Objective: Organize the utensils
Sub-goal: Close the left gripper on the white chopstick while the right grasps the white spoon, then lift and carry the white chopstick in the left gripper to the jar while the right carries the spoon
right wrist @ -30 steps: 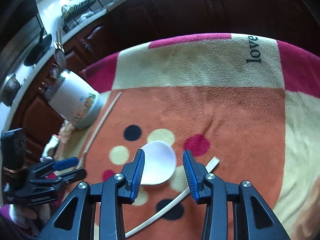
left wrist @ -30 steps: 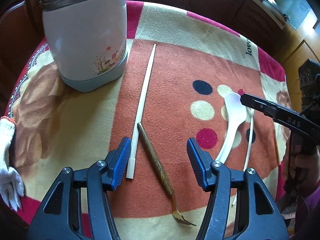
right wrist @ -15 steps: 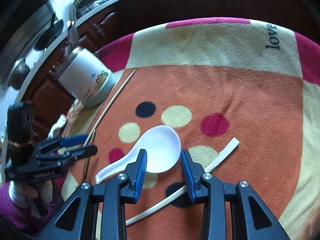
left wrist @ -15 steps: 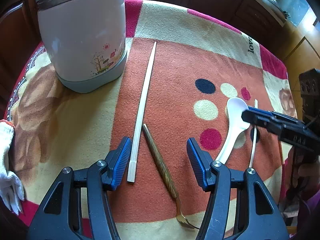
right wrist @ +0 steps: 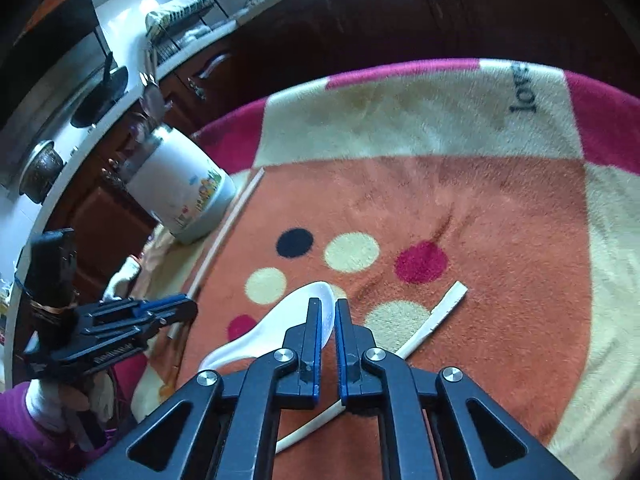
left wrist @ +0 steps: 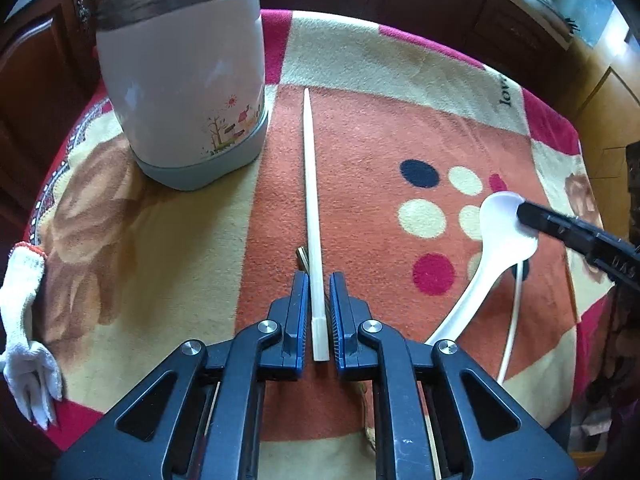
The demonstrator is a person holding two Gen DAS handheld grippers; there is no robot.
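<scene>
A long pale chopstick point(left wrist: 310, 184) lies on the patterned blanket point(left wrist: 360, 140). My left gripper point(left wrist: 319, 280) is closing, its pads pressing the chopstick's thick end. A brown fork handle point(left wrist: 301, 256) peeks out just left of the chopstick, mostly hidden under the gripper. The white spoon point(right wrist: 272, 328) lies to the right, and my right gripper point(right wrist: 328, 304) is shut on the rim of its bowl. In the left wrist view the right gripper point(left wrist: 524, 214) sits on the spoon point(left wrist: 500, 240). A second chopstick point(right wrist: 436, 316) lies beside the spoon.
A white utensil jar point(left wrist: 180, 92) with a metal rim stands at the back left, with utensils inside. A white glove point(left wrist: 24, 320) hangs at the table's left edge. Dark wooden cabinets surround the round table. A person's hand holds the left gripper point(right wrist: 192, 308).
Both grippers went from open to shut: the left around the chopstick's thick end, the right on the spoon's bowl. The right gripper also shifted slightly over the spoon.
</scene>
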